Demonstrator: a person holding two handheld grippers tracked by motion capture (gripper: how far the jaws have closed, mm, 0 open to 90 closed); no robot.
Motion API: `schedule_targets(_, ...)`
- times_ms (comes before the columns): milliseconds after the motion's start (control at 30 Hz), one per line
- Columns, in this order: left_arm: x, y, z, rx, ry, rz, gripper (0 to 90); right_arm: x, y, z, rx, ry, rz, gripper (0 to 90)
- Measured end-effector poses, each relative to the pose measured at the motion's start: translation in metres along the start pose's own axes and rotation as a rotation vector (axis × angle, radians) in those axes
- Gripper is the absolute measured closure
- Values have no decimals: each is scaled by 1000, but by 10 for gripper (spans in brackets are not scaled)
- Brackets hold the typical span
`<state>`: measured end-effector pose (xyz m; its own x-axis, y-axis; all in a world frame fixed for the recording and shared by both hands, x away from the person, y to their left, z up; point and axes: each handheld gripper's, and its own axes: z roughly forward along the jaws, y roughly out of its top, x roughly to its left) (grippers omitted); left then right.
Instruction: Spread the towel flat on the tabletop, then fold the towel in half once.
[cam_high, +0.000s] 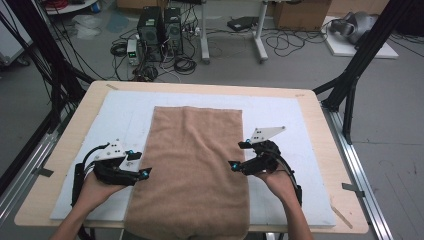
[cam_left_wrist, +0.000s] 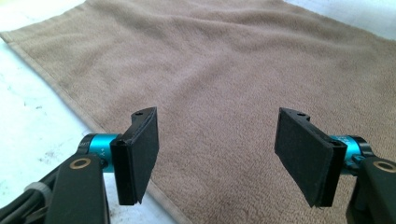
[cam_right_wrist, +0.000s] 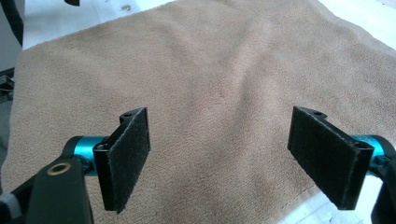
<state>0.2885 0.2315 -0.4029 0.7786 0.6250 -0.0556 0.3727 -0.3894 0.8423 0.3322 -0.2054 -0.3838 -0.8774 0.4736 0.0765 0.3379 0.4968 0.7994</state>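
Both my grippers stand open over the brown towel (cam_high: 192, 165), nothing clamped.

The towel lies flat on the white mat (cam_high: 300, 130), its near end hanging off the table (cam_high: 320, 115); left gripper (cam_left_wrist: 217, 158) spans its left hem; right gripper (cam_right_wrist: 219, 158) its right hem; the high view shows both hands flanking the cloth.

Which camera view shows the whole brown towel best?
The high view: there the towel lies flat with its full outline visible, its near end hanging over the table edge. The left gripper view and the right gripper view each show just part of its surface and one edge.
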Motion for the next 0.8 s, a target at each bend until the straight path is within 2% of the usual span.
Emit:
schedule_targets(133, 6, 13, 13, -4, -2, 1, 315, -5, 4, 9, 11, 0, 4, 203)
schedule_targets(200, 11, 22, 23, 6, 14, 8, 316, -9, 8, 13, 12, -6, 9, 204)
schedule_targets(333, 25, 39, 40, -5, 14, -18, 325, -24, 20, 21, 31, -22, 24, 205)
schedule_targets(400, 33, 44, 46, -16, 31, -42, 328, -32, 26, 24, 32, -31, 28, 206)
schedule_targets(467, 40, 49, 51, -2, 57, -45, 330, -42, 32, 28, 50, -41, 43, 206)
schedule_targets(533, 46, 52, 55, -5, 64, -58, 330, -50, 34, 31, 34, -56, 52, 209)
schedule_targets(567, 48, 53, 56, -16, 66, -68, 331, -54, 34, 33, 45, -58, 62, 208)
schedule_targets(733, 60, 59, 63, 16, 93, -77, 336, -65, 34, 41, 62, -80, 74, 223)
schedule_targets(800, 66, 60, 65, 11, 101, -89, 342, -71, 32, 43, 71, -91, 87, 229)
